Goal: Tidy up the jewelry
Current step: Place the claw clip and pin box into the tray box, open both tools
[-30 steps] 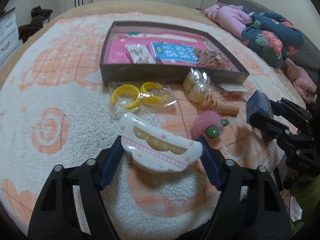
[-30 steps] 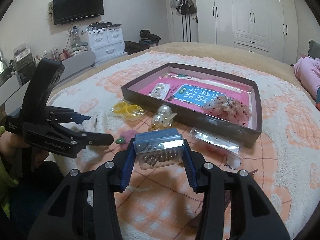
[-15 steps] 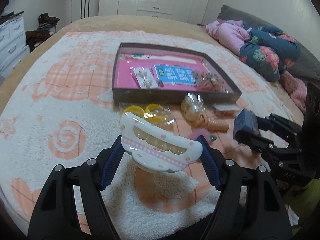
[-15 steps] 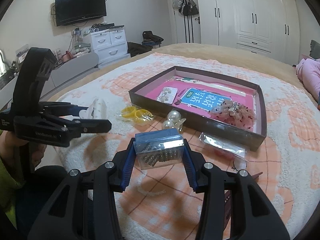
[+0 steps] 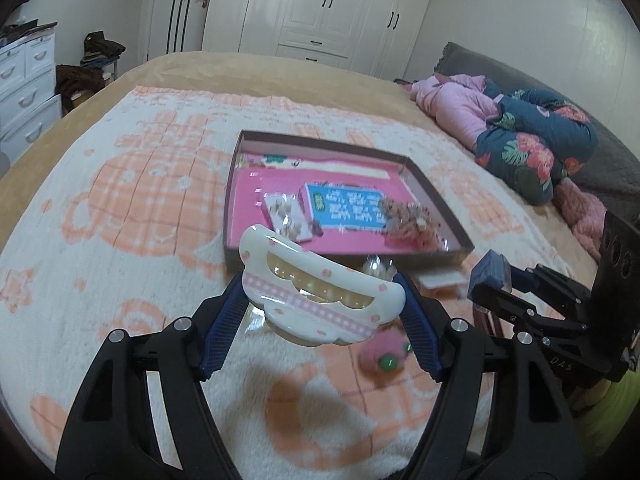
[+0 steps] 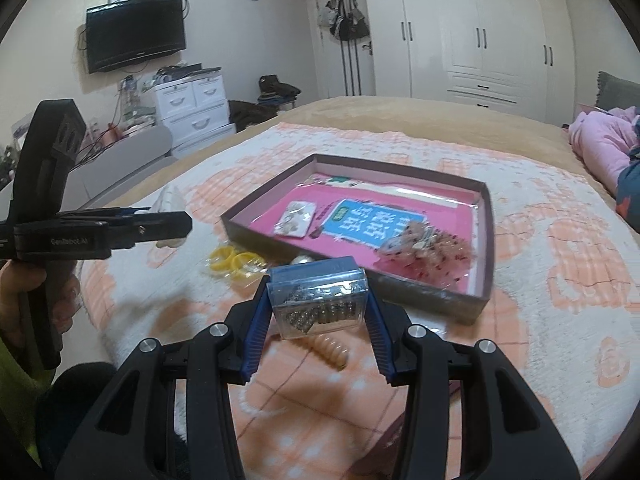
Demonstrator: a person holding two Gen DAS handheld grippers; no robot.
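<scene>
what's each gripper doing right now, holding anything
Left gripper: shut on the white bracelet case.
Right gripper: shut on the clear bead box.

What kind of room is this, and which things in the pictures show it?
Most likely a home bedroom. The work happens on a bed covered by a fleecy blanket, with white wardrobes behind and a wall television above white drawers.

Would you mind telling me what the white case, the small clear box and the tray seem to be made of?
White case: likely glossy hard plastic; it shows sharp highlights.
Small clear box: transparent plastic with a blue lid, metallic pieces visible inside.
Tray: probably cardboard, with thin, matte brown walls and a pink lining.
</scene>
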